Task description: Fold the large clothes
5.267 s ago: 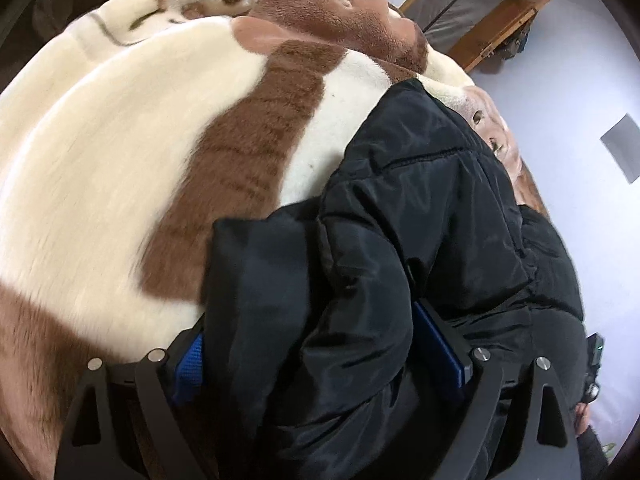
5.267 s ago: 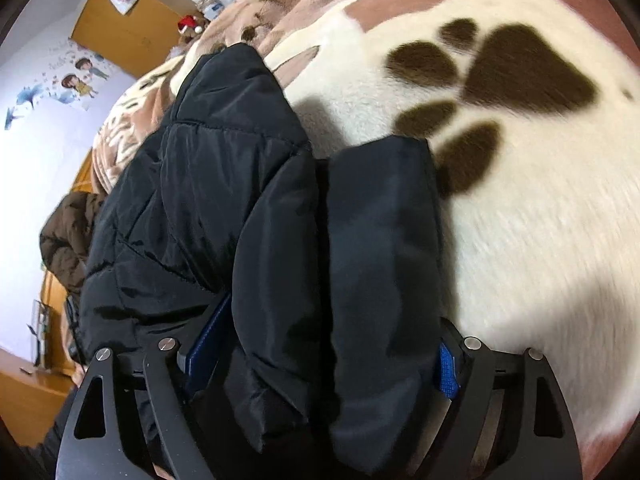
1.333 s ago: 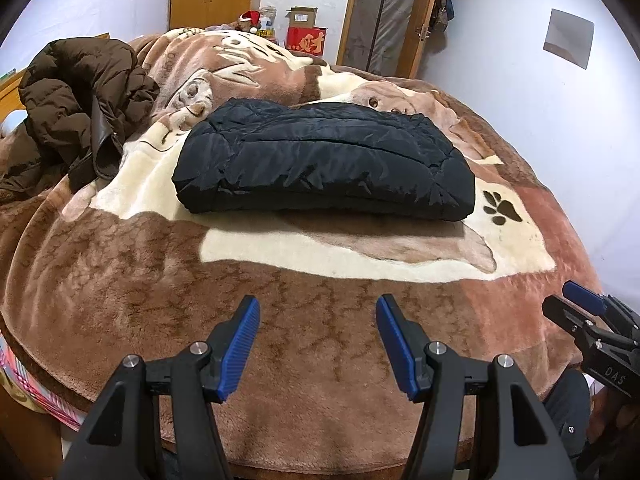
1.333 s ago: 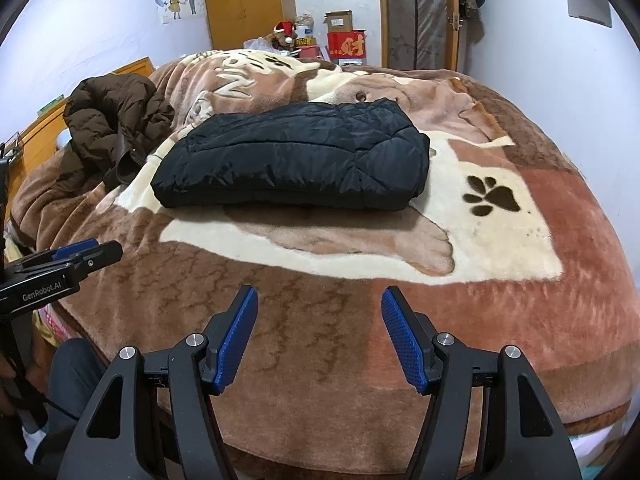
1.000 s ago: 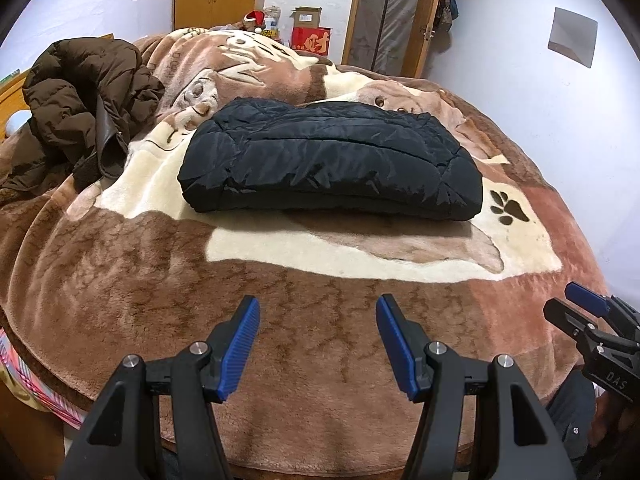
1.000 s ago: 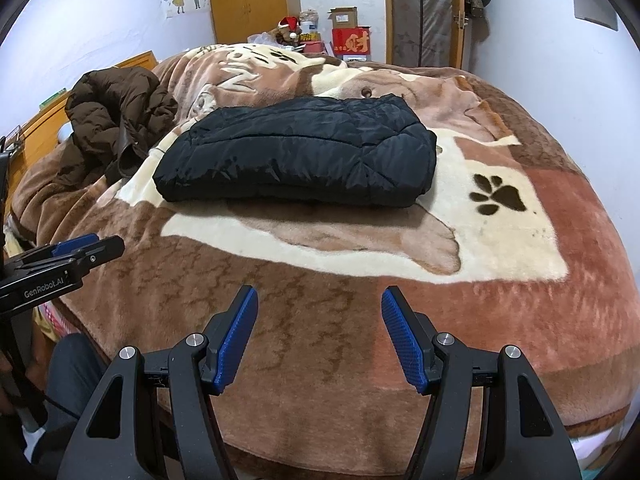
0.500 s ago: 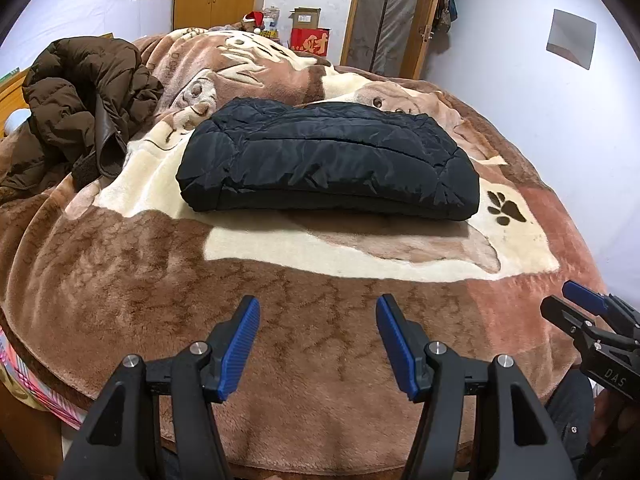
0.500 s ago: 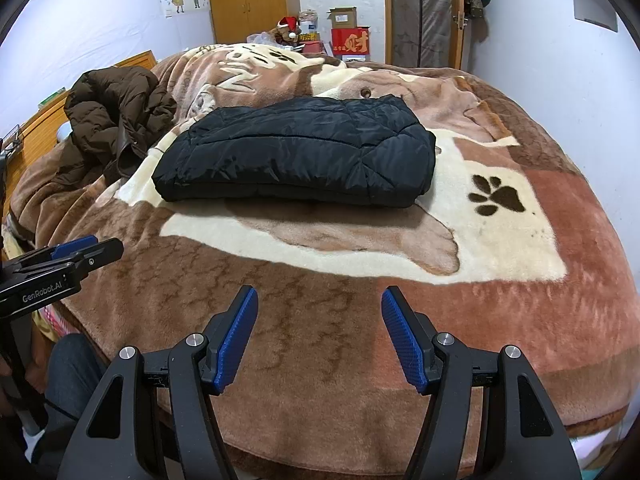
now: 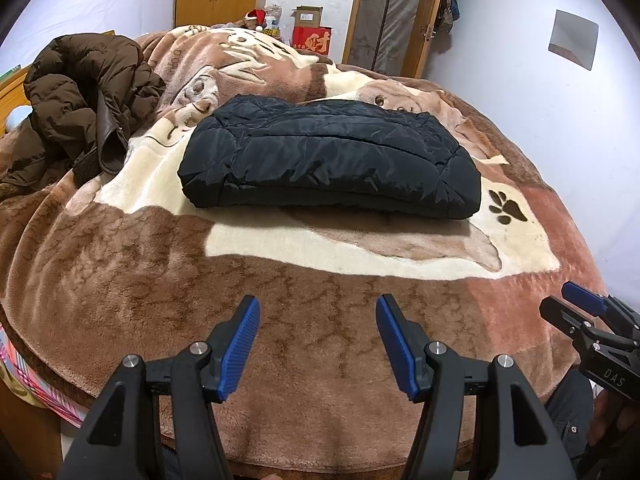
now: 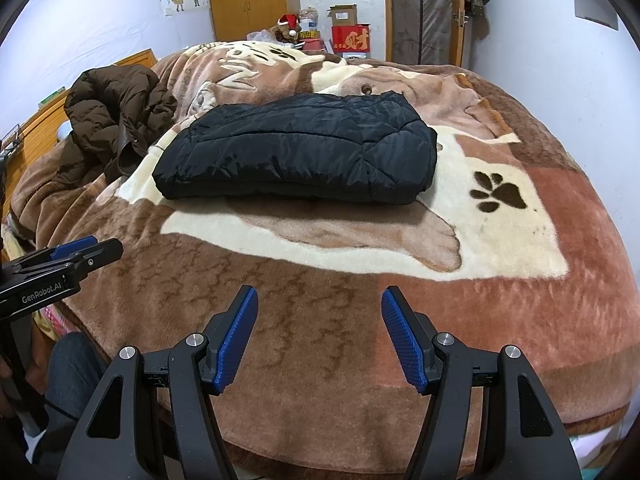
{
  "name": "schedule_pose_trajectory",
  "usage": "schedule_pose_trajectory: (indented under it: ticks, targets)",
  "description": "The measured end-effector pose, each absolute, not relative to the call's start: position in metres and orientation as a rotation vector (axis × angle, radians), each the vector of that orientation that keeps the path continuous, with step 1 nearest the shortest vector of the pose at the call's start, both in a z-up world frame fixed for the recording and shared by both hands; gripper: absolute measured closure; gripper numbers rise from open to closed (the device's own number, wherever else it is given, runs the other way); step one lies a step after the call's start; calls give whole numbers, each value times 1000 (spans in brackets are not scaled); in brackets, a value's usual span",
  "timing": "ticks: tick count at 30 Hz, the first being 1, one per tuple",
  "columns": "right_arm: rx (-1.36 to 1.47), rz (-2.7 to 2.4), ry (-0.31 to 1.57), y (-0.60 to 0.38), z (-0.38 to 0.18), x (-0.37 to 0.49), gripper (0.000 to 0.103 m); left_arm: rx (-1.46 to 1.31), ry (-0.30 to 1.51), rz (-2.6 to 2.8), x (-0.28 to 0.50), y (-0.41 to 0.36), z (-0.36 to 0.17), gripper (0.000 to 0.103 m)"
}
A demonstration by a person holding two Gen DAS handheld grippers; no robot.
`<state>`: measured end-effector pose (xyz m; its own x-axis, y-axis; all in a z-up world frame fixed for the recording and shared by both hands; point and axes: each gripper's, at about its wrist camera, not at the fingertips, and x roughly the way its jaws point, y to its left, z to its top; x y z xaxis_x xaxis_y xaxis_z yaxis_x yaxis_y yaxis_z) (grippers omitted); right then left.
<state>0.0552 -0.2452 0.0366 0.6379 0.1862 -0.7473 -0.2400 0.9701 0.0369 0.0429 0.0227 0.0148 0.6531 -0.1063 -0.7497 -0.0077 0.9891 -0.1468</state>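
Left-wrist view: the left gripper (image 9: 318, 316) hangs over the near edge of the bed blanket (image 9: 120, 280), jaws parted wide with nothing between them. The folded black jacket (image 9: 328, 164) lies mid-bed, well apart from the pads. A crumpled brown coat (image 9: 80, 96) sits toward the bed's left edge; a red box (image 9: 312, 42) stands beyond the far edge.

Right-wrist view: the right gripper (image 10: 318, 312) likewise stands wide and empty above the near edge. Black jacket (image 10: 296, 152) rests centrally, brown coat (image 10: 116, 116) just beside it, paw print (image 10: 498, 196) on its other side.

Black jacket (image 9: 328, 164) released, folded flat.
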Motion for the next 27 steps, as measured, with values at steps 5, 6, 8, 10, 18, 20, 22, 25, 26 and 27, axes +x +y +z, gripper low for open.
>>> schedule_pose_trajectory:
  ticks: [5, 6, 8, 10, 18, 20, 22, 25, 26, 27]
  targets:
    - [-66, 243, 844, -245, 37, 55, 38, -146, 858, -65, 44, 22, 14, 40]
    - [-66, 243, 845, -245, 37, 55, 38, -147, 858, -67, 44, 23, 14, 40]
    - [-66, 244, 846, -245, 36, 55, 38, -148, 857, -68, 44, 23, 14, 40]
    - [-67, 244, 846, -245, 37, 55, 38, -148, 856, -68, 44, 23, 14, 40]
    - [-66, 244, 844, -244, 35, 54, 38, -148, 851, -67, 44, 20, 16, 40]
    - [-67, 244, 845, -244, 35, 54, 38, -156, 851, -71, 44, 19, 16, 40]
    - [-67, 244, 844, -244, 34, 53, 38, -161, 852, -72, 44, 20, 17, 40]
    - [-65, 243, 845, -243, 35, 54, 38, -164, 851, -69, 43, 20, 18, 40]
    - [-64, 242, 845, -243, 34, 53, 38, -162, 852, -65, 43, 20, 18, 40]
    - [-65, 243, 845, -243, 35, 53, 38, -161, 850, -67, 42, 21, 18, 40]
